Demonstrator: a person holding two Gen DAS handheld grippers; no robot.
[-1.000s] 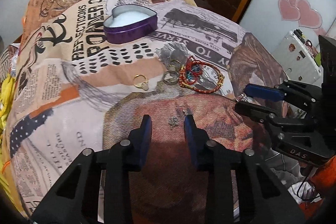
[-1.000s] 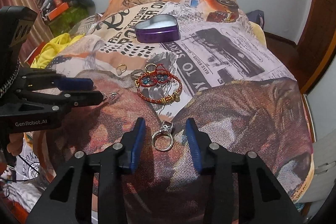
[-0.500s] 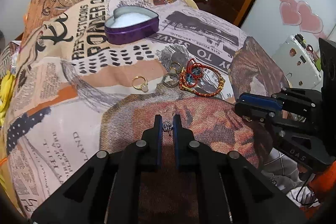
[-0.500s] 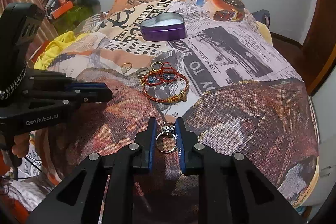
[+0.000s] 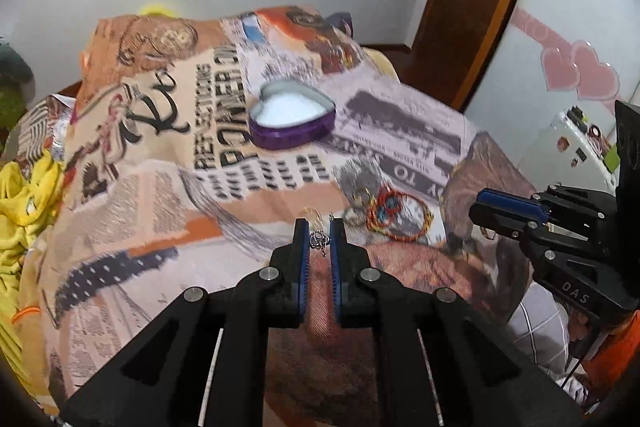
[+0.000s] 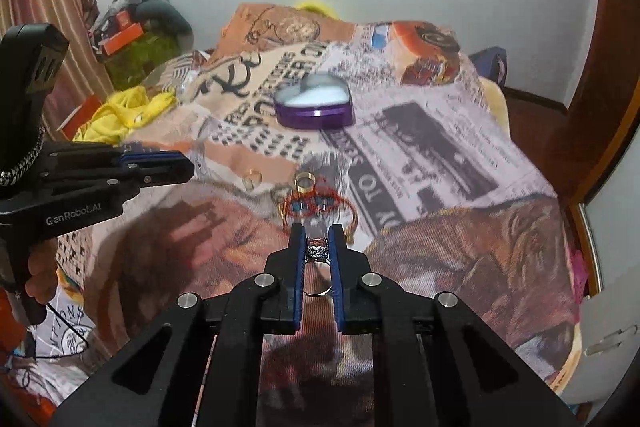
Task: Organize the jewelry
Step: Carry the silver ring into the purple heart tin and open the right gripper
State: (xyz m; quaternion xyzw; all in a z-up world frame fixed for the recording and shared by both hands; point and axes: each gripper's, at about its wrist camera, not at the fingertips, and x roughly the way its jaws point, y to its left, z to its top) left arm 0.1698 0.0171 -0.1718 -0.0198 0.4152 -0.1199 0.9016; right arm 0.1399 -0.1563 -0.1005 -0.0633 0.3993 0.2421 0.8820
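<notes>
Silver pieces are both lifted, the left gripper (image 5: 319, 239) pinching a small charm (image 5: 319, 239) and the right gripper (image 6: 318, 249) clamping a stone ring (image 6: 317, 251), so next comes, I judge, carrying them to the purple heart tin (image 6: 314, 107) near the bedspread's (image 6: 440, 155) far edge.

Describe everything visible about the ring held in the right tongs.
The ring has a thin silver-looking band with a chunky, sparkly setting topped by a pinkish stone. It is pinched between the blue pads of the right tongs, setting pointing forward, band loop trailing back. It appears lifted off the printed bedspread, touching only the pads.

Both wrist views face the heart tin (image 5: 292, 121) (image 6: 314, 107) from nearby.
</notes>
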